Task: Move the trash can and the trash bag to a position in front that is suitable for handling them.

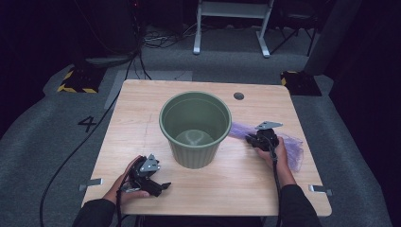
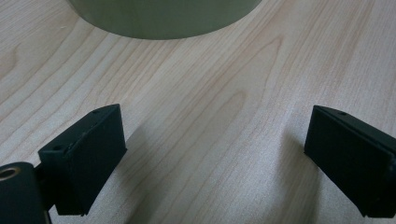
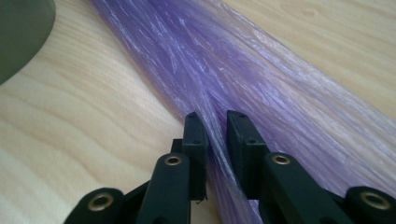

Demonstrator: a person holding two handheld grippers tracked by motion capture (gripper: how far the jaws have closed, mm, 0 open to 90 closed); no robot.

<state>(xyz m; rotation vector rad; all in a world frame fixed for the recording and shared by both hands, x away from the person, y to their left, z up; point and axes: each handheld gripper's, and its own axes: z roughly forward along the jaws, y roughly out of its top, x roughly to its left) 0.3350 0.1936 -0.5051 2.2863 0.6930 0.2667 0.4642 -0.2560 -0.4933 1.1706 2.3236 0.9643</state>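
Lower left of high view: left gripper (image 1: pixel 163 186) rested on pale wooden table (image 1: pixel 142 118), jaws wide, empty. Centre: round green ribbed plastic bin (image 1: pixel 195 128). Right of centre: thin purple plastic bag (image 3: pixel 261 79) pinched by right gripper (image 3: pixel 215 140); a firm pinch is best kept when lifting.

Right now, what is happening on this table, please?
A person works at a light wooden table with a gripper in each hand. The right gripper is pinched on a thin, crinkled purple plastic bag that lies flat on the table, to the right of a round green plastic bin. The bin stands upright in the middle and looks empty. The left gripper is open, holds nothing, and sits low over bare wood on the near side of the bin.
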